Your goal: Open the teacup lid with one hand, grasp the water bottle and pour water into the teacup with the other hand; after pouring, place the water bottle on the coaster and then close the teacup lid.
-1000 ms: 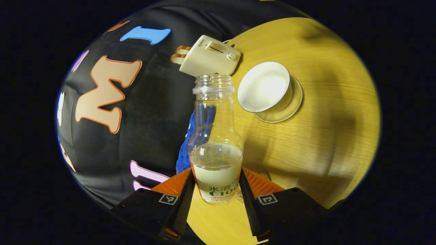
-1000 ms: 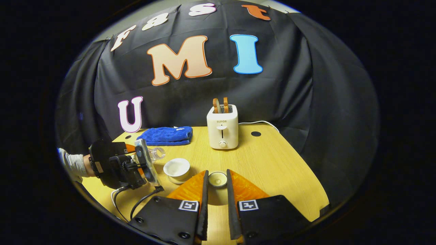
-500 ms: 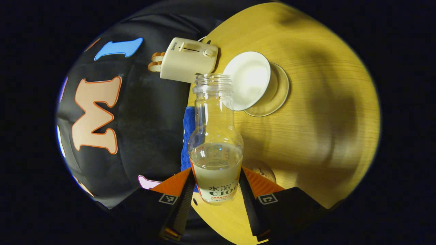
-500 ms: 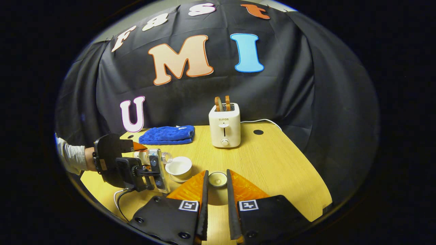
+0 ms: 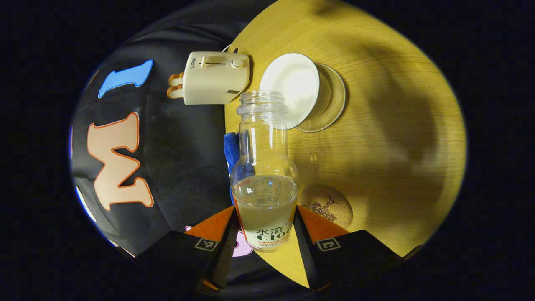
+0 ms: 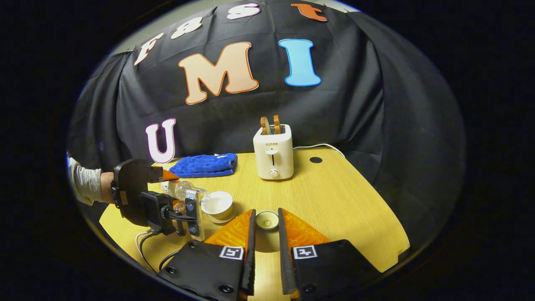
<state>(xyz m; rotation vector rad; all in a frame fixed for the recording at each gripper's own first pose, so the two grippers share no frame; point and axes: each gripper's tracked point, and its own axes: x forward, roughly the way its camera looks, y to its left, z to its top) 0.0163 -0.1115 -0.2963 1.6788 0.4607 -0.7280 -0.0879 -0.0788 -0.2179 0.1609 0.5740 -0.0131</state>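
The left gripper [image 5: 266, 228] is clamping the water bottle [image 5: 264, 175] and tilting it further than a second ago, its mouth now reaching the teacup [image 5: 292, 90] rim; pouring looks imminent. The right gripper [image 6: 266, 228] is holding the teacup lid [image 6: 266, 220] aside.

The yellow wooden worktop [image 6: 334, 196] carries a cream two-slot toaster [image 6: 273, 156], a folded blue towel [image 6: 205, 165], a white teacup on its saucer [image 6: 217, 205] and a round cork coaster [image 5: 328, 205].
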